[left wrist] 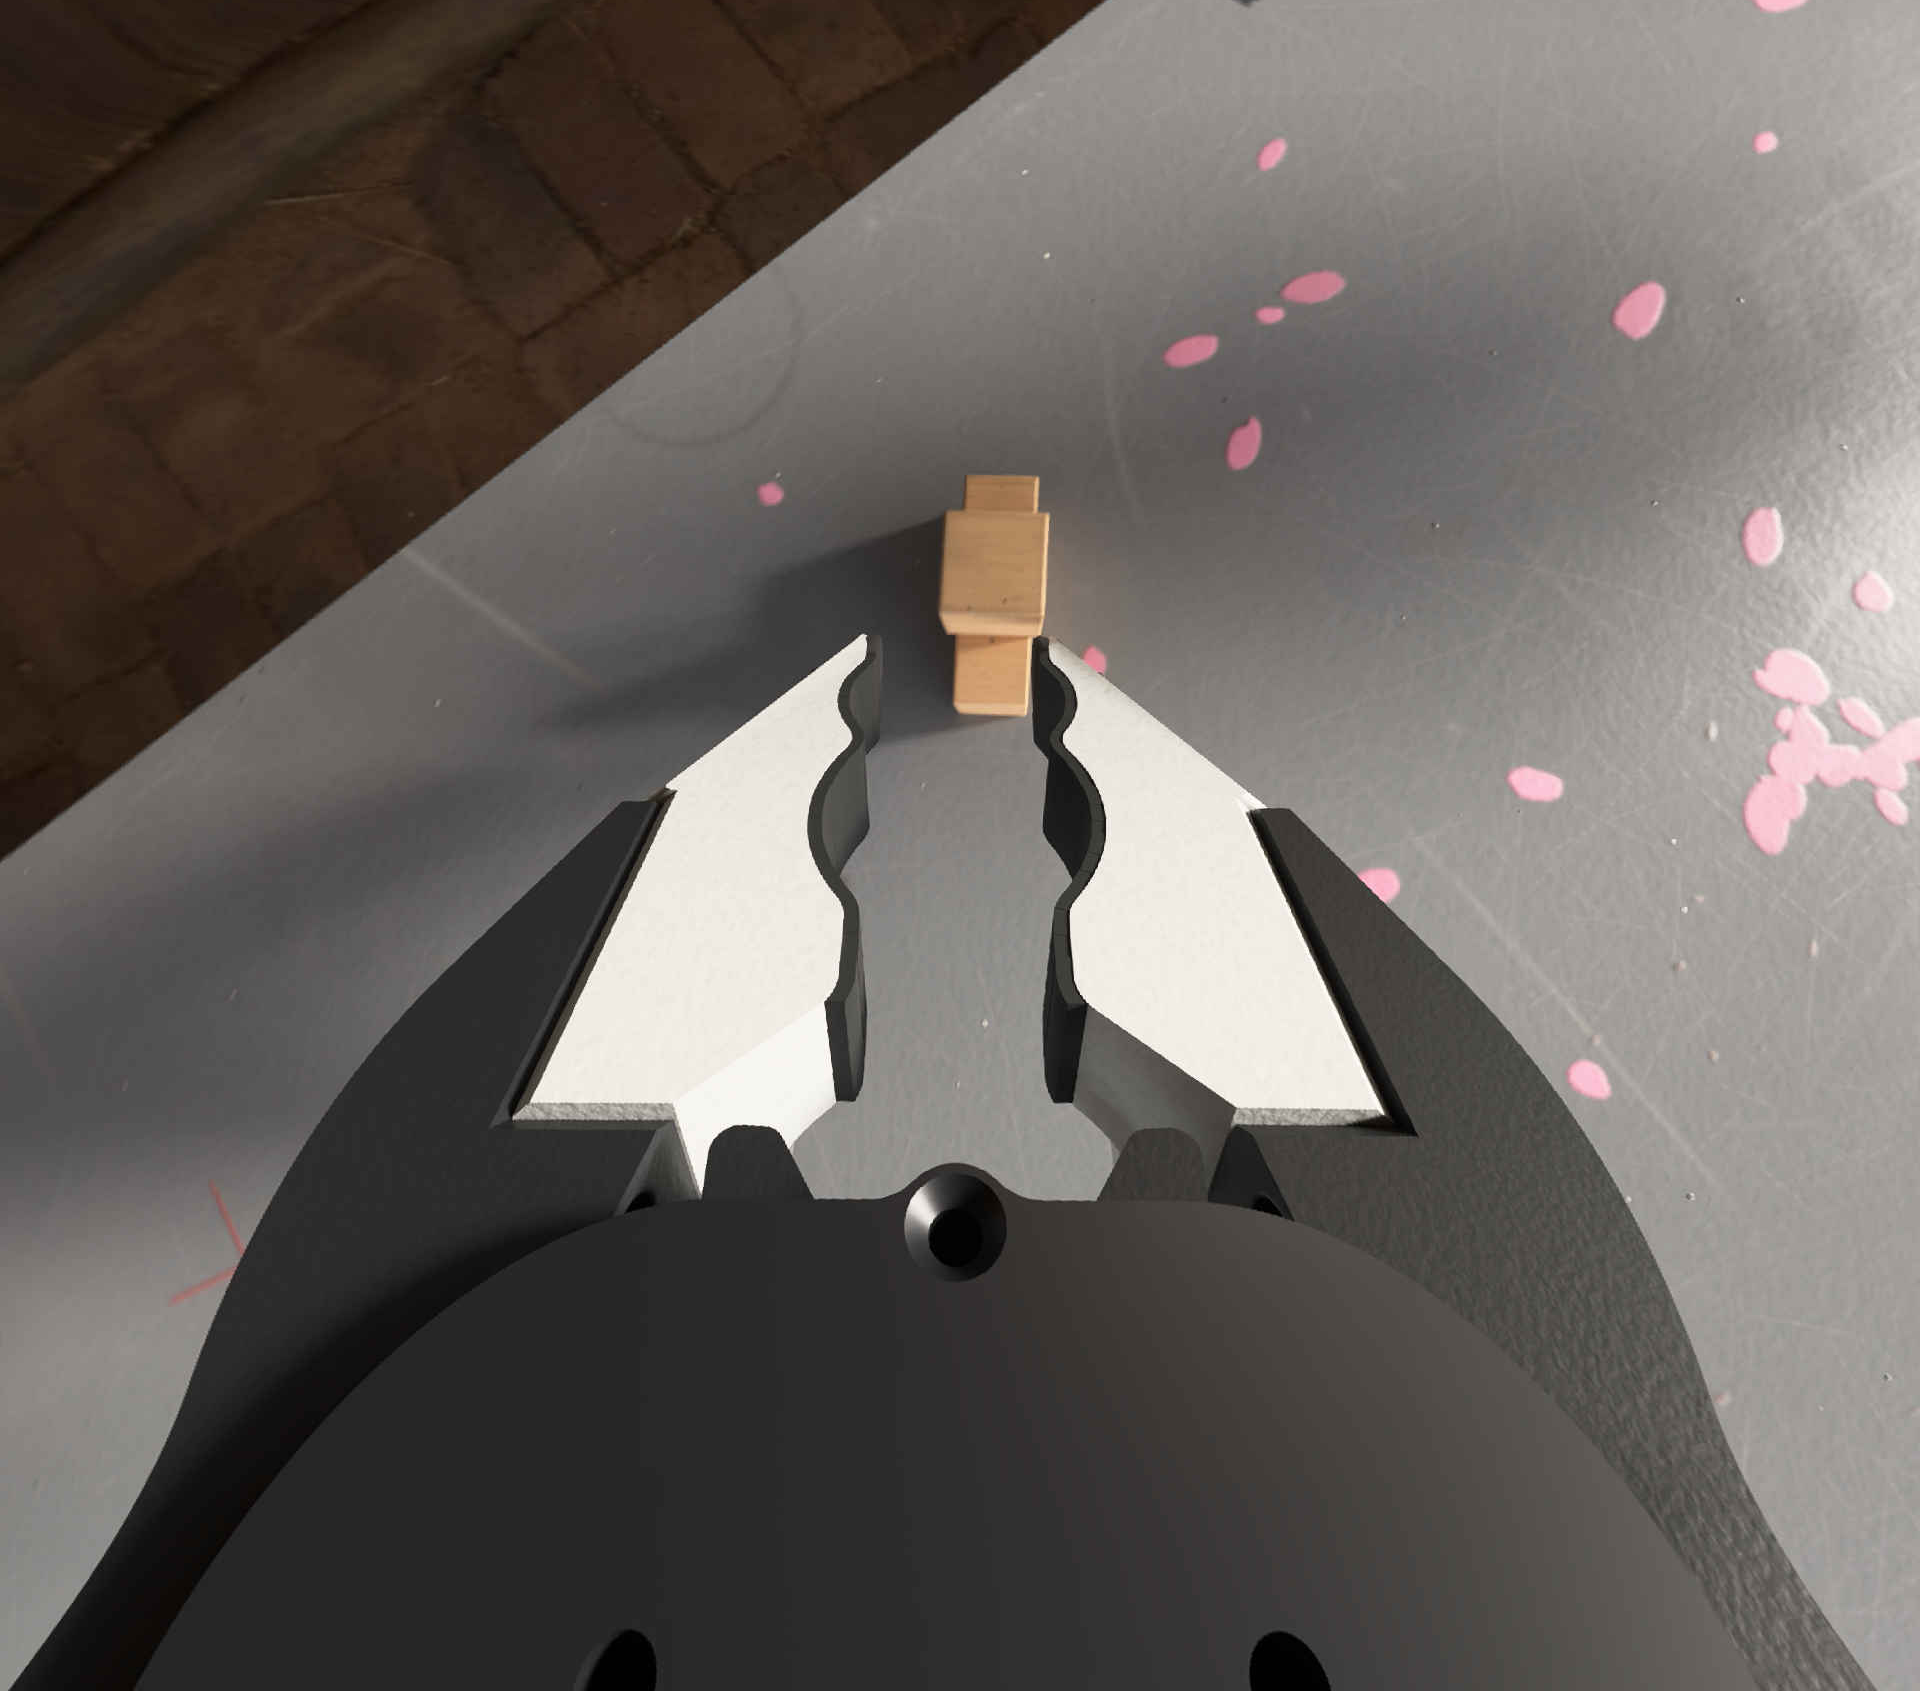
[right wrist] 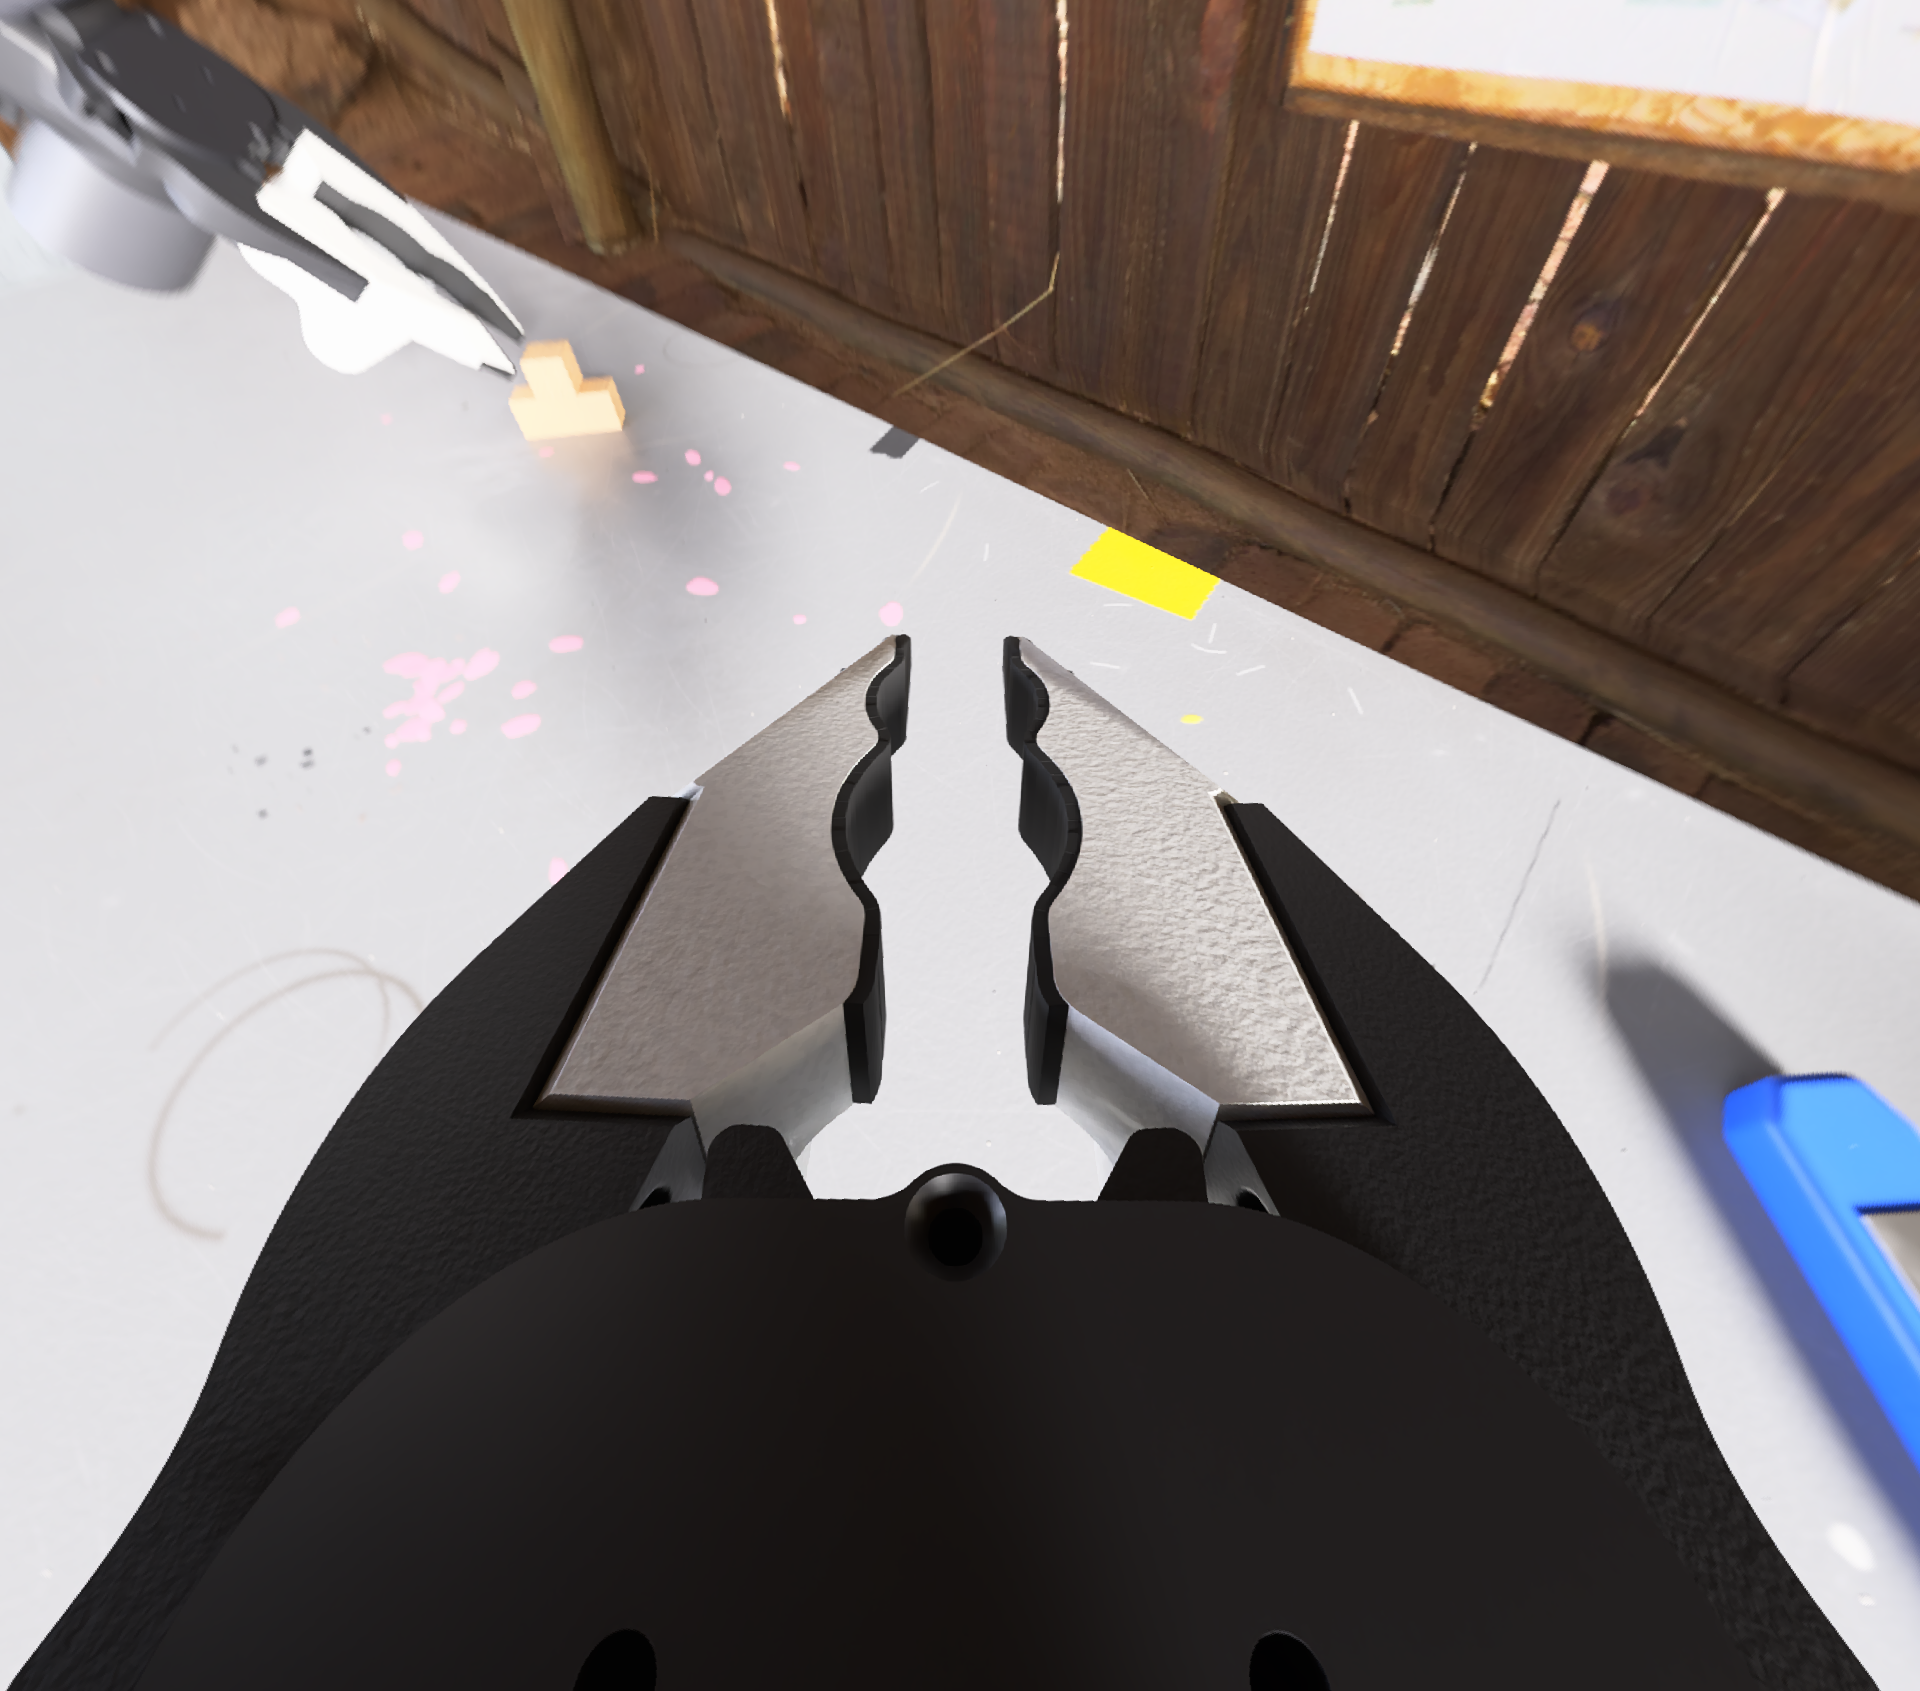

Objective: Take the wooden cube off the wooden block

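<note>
A light wooden cube point(left wrist: 994, 566) sits on the middle of a narrower wooden block point(left wrist: 992, 683) that lies on the grey table point(left wrist: 1351, 498). My left gripper point(left wrist: 956, 654) is open and empty. Its fingertips are at the block's near end, with the block just inside the right finger. The right wrist view shows the cube point(right wrist: 548, 365) on the block point(right wrist: 582, 405) at the far left, with the left gripper point(right wrist: 499, 348) touching or nearly touching them. My right gripper point(right wrist: 956, 649) is open and empty, well away over bare table.
The table edge point(left wrist: 623, 363) runs diagonally close behind the block, with brick floor beyond. Pink paint spots point(left wrist: 1808, 748) dot the table. A blue object point(right wrist: 1829, 1226) lies at my right. A yellow patch point(right wrist: 1143, 576) and dark tape point(right wrist: 894, 444) mark the edge by the wooden wall point(right wrist: 1039, 83).
</note>
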Action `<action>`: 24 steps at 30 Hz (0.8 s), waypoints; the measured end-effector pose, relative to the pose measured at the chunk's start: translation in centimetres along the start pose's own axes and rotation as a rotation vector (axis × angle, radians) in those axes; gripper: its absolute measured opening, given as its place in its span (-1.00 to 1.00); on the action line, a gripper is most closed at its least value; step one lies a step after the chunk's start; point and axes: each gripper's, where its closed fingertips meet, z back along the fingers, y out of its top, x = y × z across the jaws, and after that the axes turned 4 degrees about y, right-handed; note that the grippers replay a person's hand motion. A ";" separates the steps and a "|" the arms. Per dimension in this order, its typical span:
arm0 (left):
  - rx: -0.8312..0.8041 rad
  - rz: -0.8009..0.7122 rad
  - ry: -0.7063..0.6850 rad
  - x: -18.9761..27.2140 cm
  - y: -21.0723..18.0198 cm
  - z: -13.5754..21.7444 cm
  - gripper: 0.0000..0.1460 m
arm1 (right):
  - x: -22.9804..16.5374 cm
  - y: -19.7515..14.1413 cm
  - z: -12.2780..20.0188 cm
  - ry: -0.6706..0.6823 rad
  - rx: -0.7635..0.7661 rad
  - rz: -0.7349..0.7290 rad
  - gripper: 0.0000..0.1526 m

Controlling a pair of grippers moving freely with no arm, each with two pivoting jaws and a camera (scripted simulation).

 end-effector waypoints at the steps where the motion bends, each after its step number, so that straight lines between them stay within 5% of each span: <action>1: -0.006 -0.011 -0.017 0.2 0.2 -0.3 -0.62 | 0.3 0.1 0.1 0.002 0.017 -0.037 -0.73; 12: -0.053 -0.018 -0.068 0.9 1.0 -1.6 -0.72 | 2.9 1.0 0.7 -0.194 0.063 -0.070 -0.62; 14: -0.058 -0.019 -0.063 0.8 0.8 -1.5 -0.72 | 3.5 0.8 0.7 -0.219 0.058 -0.104 -0.37; 16: -0.057 -0.009 -0.063 0.6 0.5 -1.3 -0.72 | 4.1 0.6 0.5 -0.253 0.055 -0.104 0.18; 18: -0.053 0.005 -0.068 0.4 0.2 -0.9 -0.72 | 4.0 0.3 0.2 -0.254 0.039 -0.069 0.44; 21: -0.048 0.006 -0.060 0.1 -0.1 0.0 -0.72 | 3.4 0.0 -0.2 -0.237 -0.001 0.008 0.44; 24: -0.048 0.004 -0.051 -0.2 -0.6 0.9 -0.72 | 3.2 0.4 0.4 -0.304 0.043 0.022 0.12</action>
